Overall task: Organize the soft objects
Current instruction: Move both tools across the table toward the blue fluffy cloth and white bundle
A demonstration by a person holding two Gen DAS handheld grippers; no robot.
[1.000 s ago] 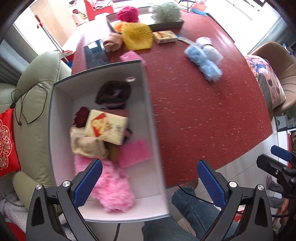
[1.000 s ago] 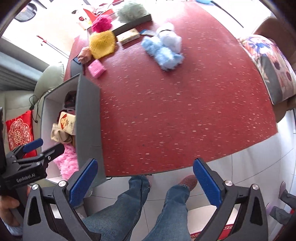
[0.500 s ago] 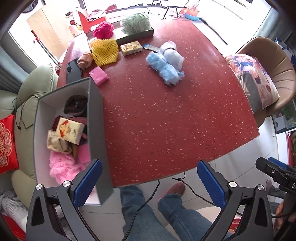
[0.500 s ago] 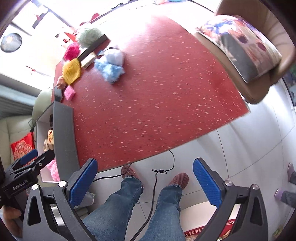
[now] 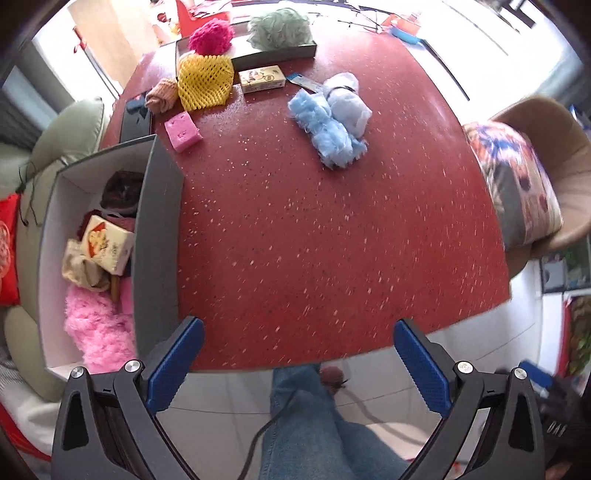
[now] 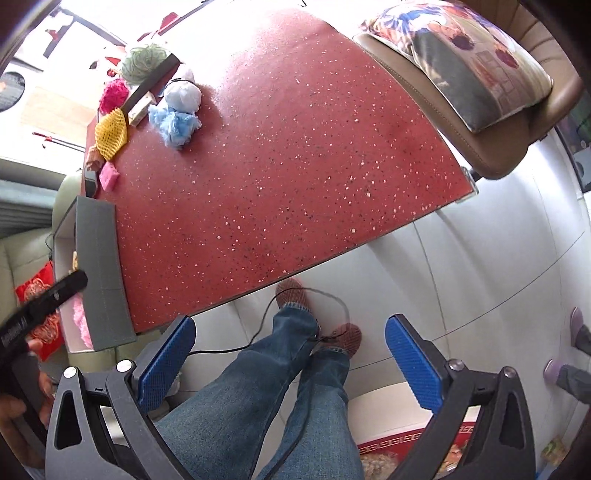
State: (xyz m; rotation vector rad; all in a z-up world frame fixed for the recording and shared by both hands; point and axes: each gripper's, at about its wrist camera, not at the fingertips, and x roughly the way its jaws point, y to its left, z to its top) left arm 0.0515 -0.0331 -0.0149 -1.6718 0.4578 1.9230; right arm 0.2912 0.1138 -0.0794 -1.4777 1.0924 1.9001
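Left gripper (image 5: 295, 363) held wide open and empty above the near edge of the red speckled surface (image 5: 332, 240), blue-padded fingers (image 5: 173, 369) spread far apart with nothing between them. Right gripper (image 6: 288, 363) likewise spread and empty, poised off the near edge, over jeans-clad legs (image 6: 295, 387) and the pale tiled floor (image 6: 498, 277). At the near left corner, a grey box (image 5: 159, 236) with white interior, already loaded with soft things: fluffy pink bundle (image 5: 96, 332) nearest, beige cloth (image 5: 81, 266) beyond it, yellow-and-red tissue pack (image 5: 107, 247) lying on top, dark knitted piece (image 5: 120, 192) at the far end. Out on the surface, well apart from both grippers, a light blue fluffy cloth (image 5: 328, 129) touching a white-blue mesh puff (image 5: 349, 101) at far centre. Further left, a pink sponge (image 5: 183, 131) just beyond the box's far corner, a yellow net pouch (image 5: 205, 83), a tan knitted roll (image 5: 160, 96) beside it, and a second tissue pack (image 5: 262, 78). At the far edge, a shallow dark tray (image 5: 280, 55) carrying a magenta puff (image 5: 211, 36) and a green puff (image 5: 280, 29). To the right, a brown chair (image 6: 517, 122) bearing a floral cushion (image 6: 461, 62). Left of the box, a green sofa (image 5: 70, 125) with a red embroidered pillow (image 6: 38, 295).
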